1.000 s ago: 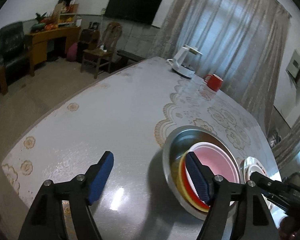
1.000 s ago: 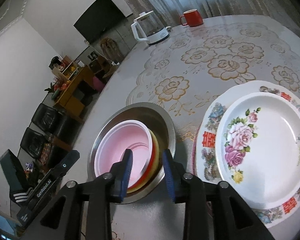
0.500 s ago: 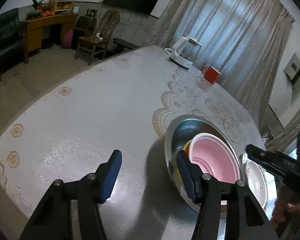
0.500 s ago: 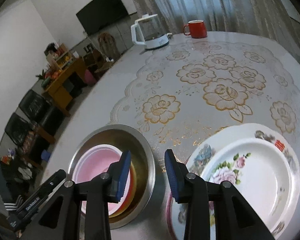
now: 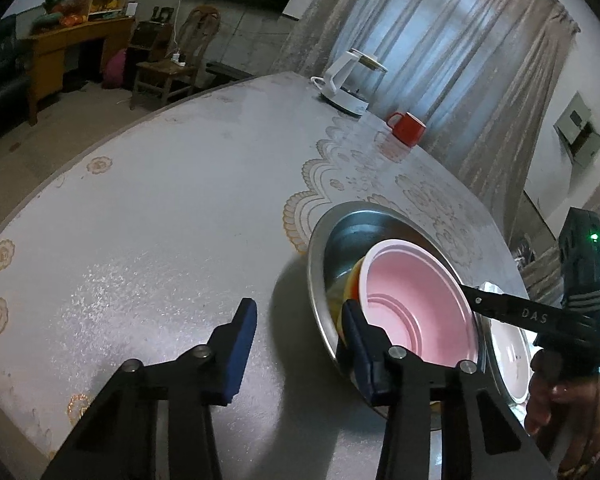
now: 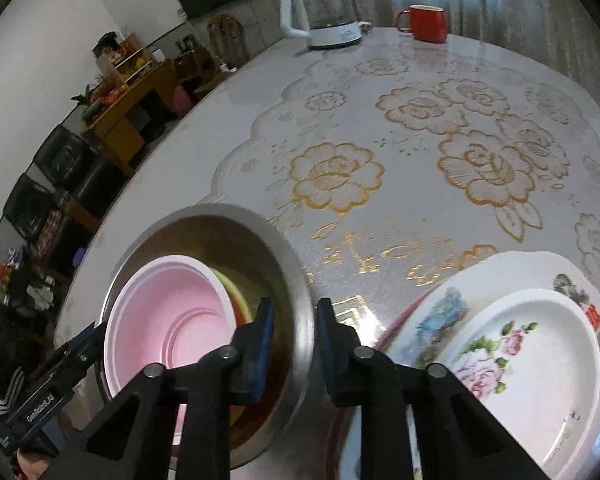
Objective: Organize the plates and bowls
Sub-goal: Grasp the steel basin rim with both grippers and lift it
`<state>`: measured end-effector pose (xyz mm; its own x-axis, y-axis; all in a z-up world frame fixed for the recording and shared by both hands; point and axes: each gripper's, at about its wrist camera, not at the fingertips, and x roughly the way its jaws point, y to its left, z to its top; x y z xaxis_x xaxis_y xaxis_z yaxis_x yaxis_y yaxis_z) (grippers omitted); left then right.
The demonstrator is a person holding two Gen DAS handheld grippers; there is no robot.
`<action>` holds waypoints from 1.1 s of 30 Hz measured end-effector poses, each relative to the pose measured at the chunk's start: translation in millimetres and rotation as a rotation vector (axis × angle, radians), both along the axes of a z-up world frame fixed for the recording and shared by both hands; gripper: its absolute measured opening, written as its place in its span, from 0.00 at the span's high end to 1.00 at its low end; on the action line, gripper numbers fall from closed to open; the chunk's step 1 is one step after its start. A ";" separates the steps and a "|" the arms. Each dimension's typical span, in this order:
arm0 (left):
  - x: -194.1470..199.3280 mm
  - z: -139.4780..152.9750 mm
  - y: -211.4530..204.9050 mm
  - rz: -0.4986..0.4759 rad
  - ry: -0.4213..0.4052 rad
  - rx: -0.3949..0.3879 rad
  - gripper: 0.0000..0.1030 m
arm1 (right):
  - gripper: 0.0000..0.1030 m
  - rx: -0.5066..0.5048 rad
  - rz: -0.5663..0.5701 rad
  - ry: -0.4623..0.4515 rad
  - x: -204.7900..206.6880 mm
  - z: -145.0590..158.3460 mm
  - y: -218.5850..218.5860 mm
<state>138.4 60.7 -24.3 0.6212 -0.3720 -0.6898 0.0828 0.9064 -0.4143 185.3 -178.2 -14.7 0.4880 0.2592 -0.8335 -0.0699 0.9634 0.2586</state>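
A steel bowl (image 5: 340,224) (image 6: 220,210) sits near the table's front edge. A pink bowl (image 5: 412,300) (image 6: 164,320) is nested in it on top of yellow and red bowls (image 6: 236,296). My left gripper (image 5: 300,340) straddles the steel bowl's left rim. Its jaws are closing, with a wide gap outside the rim. My right gripper (image 6: 296,340) straddles the right rim. Its jaws are closing too, and a narrow gap shows on the inner side. Stacked flowered plates (image 6: 520,360) (image 5: 508,352) lie just right of the bowl.
A white kettle (image 6: 324,16) (image 5: 348,84) and a red mug (image 6: 424,22) (image 5: 408,128) stand at the table's far edge. A person's hand (image 5: 548,392) holds the right gripper. The patterned tablecloth (image 6: 420,160) stretches beyond the bowl.
Both pairs of jaws have narrowed. My right gripper has sunk closer onto the steel bowl's right rim and rolled a little. My left gripper has tipped slightly but stays at the left rim.
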 end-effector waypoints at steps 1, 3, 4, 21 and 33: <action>0.4 0.1 0.4 -0.005 0.001 -0.002 0.57 | 0.81 -0.013 -0.001 -0.002 -0.1 -0.3 1.9; 1.2 -0.3 4.4 -0.003 0.003 -0.008 0.57 | 0.81 -0.010 -0.006 -0.001 1.0 0.5 2.5; 1.8 -0.7 7.7 0.000 0.005 -0.014 0.57 | 0.81 0.013 -0.012 0.002 1.6 0.1 1.4; -2.8 -7.4 37.6 0.013 0.007 -0.134 0.56 | 0.80 0.085 -0.021 0.014 3.5 -16.5 24.2; -5.3 -2.8 29.6 -0.024 -0.028 -0.104 0.64 | 0.82 0.107 -0.043 -0.015 -2.8 -18.1 20.3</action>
